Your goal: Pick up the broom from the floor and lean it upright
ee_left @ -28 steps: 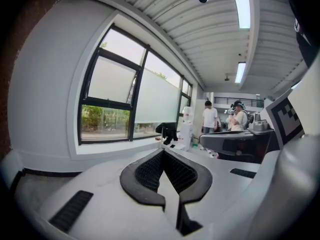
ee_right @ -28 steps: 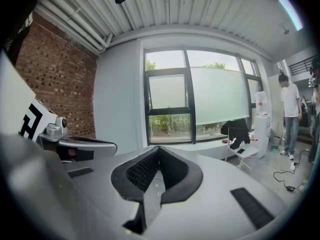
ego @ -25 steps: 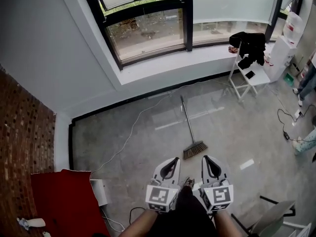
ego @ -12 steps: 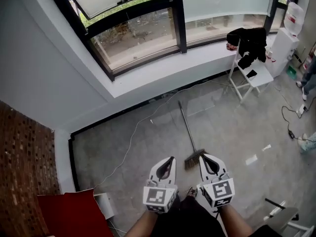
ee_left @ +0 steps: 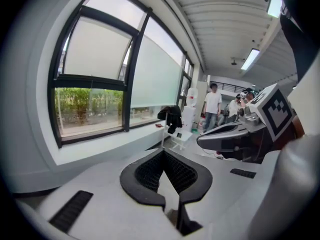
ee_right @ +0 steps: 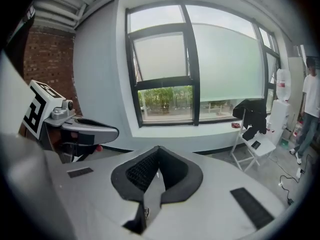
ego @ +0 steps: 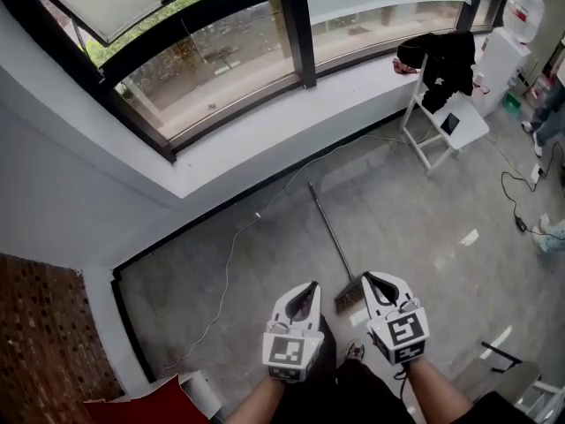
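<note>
Grey concrete floor fills the head view, bounded by a white sill [ego: 265,135] under a black-framed window [ego: 221,60]. The broom [ego: 331,237] lies flat on the floor. Its handle points toward the sill, and its bristle head is nearest the person. The bristle head shows between the two grippers, just beside the tip of the right gripper [ego: 372,279]. The left gripper [ego: 309,287] is level with the right one, a little apart from the bristles. Neither gripper holds the broom. A thin white cable [ego: 231,254] trails across the floor left of the broom. A white chair [ego: 441,135] stands at the upper right with a black garment [ego: 446,60] on its back. A water dispenser [ego: 512,25] stands beyond it. A brick wall [ego: 44,343] takes the lower left corner.

From the left gripper view, the left gripper [ee_left: 162,153] has its jaws closed together with nothing between them. Past them run the window [ee_left: 95,99] and the sill. The chair [ee_left: 177,136] with the garment [ee_left: 172,116] and the dispenser [ee_left: 191,109] stand farther off. People [ee_left: 212,106] stand deep in the room. The right gripper [ee_left: 205,140] shows at the right. The broom is out of sight here.

From the right gripper view, the right gripper [ee_right: 158,149] also has its jaws shut and empty. Ahead is the window [ee_right: 195,74]. The chair [ee_right: 252,146], garment [ee_right: 252,114] and dispenser [ee_right: 281,101] stand to the right. A person [ee_right: 310,109] stands at the right edge. The left gripper [ee_right: 112,130] shows at the left in front of the brick wall [ee_right: 47,59]. No broom shows here either.
</note>
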Tool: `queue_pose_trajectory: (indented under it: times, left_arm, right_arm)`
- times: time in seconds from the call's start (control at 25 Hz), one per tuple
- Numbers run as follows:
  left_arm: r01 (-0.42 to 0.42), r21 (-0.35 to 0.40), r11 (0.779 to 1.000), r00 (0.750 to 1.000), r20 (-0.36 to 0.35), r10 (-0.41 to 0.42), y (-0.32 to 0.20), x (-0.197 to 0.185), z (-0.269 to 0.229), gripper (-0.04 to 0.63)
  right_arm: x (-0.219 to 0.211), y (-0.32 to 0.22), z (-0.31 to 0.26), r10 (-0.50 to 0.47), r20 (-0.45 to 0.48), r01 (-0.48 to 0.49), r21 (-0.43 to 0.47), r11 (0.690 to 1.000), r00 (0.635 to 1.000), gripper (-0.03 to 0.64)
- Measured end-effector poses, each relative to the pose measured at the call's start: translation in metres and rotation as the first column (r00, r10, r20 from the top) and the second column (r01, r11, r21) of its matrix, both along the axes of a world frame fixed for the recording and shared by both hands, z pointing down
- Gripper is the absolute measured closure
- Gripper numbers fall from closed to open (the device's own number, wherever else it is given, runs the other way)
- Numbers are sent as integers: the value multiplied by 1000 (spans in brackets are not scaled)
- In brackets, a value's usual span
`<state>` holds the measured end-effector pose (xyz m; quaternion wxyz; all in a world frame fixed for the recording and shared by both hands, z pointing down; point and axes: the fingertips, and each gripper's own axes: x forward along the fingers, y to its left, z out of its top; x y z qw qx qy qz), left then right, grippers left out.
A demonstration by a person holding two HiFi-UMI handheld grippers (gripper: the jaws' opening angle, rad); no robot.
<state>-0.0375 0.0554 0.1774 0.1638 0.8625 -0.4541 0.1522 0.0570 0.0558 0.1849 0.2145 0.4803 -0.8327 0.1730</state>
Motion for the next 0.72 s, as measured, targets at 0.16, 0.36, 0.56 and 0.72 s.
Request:
queue_pose_trajectory:
  times: [0.16,0.36,0.56,0.72]
  left_arm:
    - [-31,-88,996,999,42,34,-53,-18,49,592]
    - [-41,-180,983,998,42,50,-86,-26,110,592]
    - [-4,-229,973,999,33,12,-97,-23,183,592]
    - [24,-219,976,1000,13,-22,-94,-4,249,592]
  right_arm:
    - [-19,-47,41,-19,-29,17,-78,997,999,611]
    - [-26,-83,105,-10,-21,6,-159,987,1000,611]
    - [-21,-102,192,-6,-24,0,-216,976,1000,611]
    - [-11,-95,272,-42,-3,40,-263,964,999,611]
